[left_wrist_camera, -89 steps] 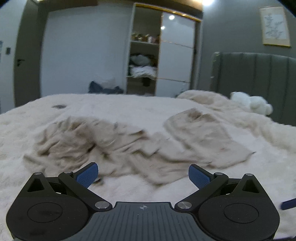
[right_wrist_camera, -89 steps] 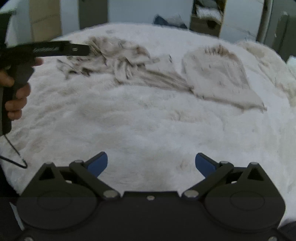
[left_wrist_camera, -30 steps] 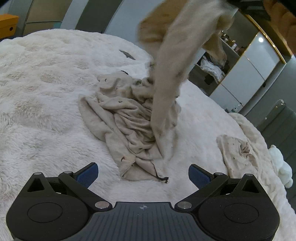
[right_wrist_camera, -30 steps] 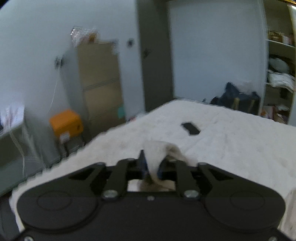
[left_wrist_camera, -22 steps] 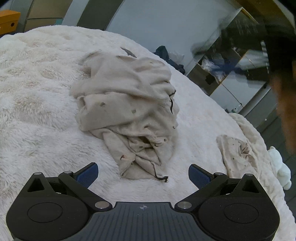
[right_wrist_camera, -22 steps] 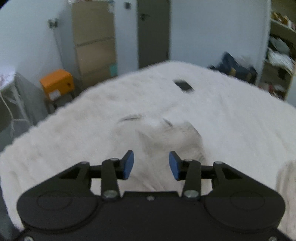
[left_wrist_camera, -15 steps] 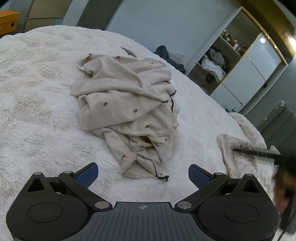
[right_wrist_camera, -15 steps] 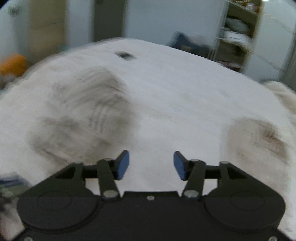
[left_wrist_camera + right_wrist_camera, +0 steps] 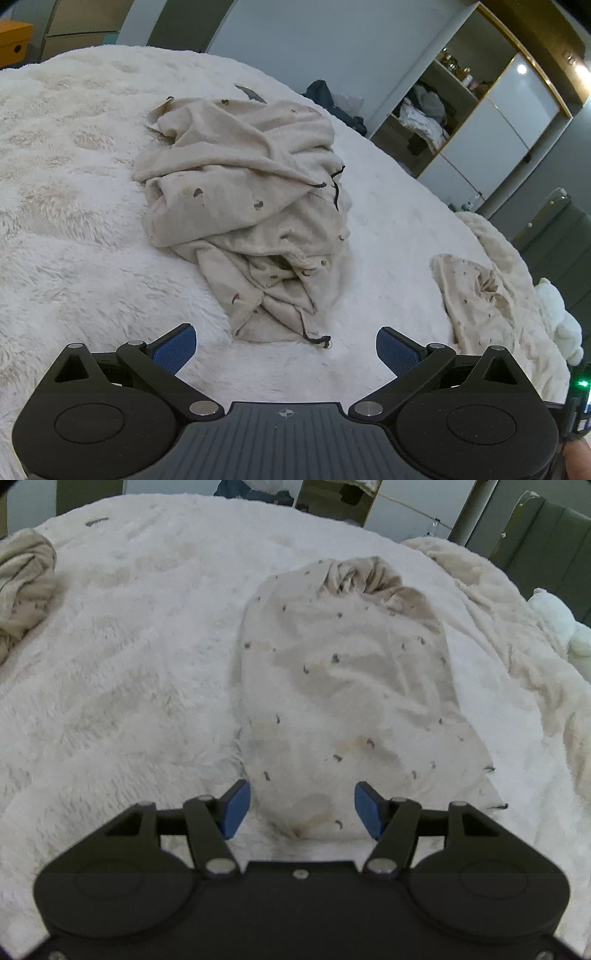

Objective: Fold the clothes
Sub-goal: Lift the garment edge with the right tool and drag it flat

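Hovering over a white fluffy bedspread (image 9: pixel 122 672), the right gripper (image 9: pixel 301 808) has its blue pads parted and empty, framing the near hem of a flat beige garment (image 9: pixel 343 686) printed with small dark marks. That garment lies smoothed out just beyond the pads, its gathered end bunched at the far side. To its right sit a rumpled cream blanket (image 9: pixel 517 627) and, further right, a white plush toy (image 9: pixel 561 620) against a grey headboard (image 9: pixel 546 531).

The left gripper (image 9: pixel 286 349) is also released, jaws spread wide with nothing between them. Just beyond it lies a second garment of the same print, a crumpled heap (image 9: pixel 247 206) with a thin dark drawstring trailing at its near edge. The flat garment shows far to the right in this view. An open wardrobe (image 9: pixel 443 110) with piled clothes stands at the far right of the room.

Both pieces look light, thin and limp, likely soft knit that sags and slides when lifted, so a pinch at one point would probably let the rest droop. For the flat one, the near hem corners seem the best places to grip. The heap would need spreading before any fold.
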Demonstrator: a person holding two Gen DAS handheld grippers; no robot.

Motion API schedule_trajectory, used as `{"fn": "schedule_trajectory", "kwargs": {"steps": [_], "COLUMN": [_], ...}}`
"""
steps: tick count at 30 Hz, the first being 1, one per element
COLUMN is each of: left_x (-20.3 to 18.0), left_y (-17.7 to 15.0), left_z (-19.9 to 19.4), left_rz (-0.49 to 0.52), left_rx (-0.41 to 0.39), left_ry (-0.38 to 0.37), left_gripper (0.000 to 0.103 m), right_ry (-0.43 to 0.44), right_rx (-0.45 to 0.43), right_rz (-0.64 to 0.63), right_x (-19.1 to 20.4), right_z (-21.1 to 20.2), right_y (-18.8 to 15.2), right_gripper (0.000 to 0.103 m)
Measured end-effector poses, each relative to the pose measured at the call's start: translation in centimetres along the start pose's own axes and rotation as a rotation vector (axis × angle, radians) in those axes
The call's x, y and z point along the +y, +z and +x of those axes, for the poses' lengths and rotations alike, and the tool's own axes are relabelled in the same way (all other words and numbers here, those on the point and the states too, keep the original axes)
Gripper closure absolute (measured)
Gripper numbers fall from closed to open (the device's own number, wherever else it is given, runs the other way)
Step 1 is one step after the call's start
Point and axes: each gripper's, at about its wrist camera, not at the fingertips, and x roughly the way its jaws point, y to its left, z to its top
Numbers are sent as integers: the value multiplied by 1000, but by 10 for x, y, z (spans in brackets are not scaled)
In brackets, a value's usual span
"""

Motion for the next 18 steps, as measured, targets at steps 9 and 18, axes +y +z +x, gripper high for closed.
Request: {"fn": "schedule_trajectory", "kwargs": {"steps": [9,18], "left_x": [-1,-7], "left_y": [2,2], "left_z": [-1,1], "left_rz": [16,39], "left_rx": [-10,-4], "left_ry": [-3,-15], "left_gripper": [0,0], "right_ry": [-100,-141], "right_rx": [60,83], "right_rz": [-175,-37], "right_x": [33,-2], "right_z": [42,50], "right_y": [8,25], "right_gripper": [40,99]}}
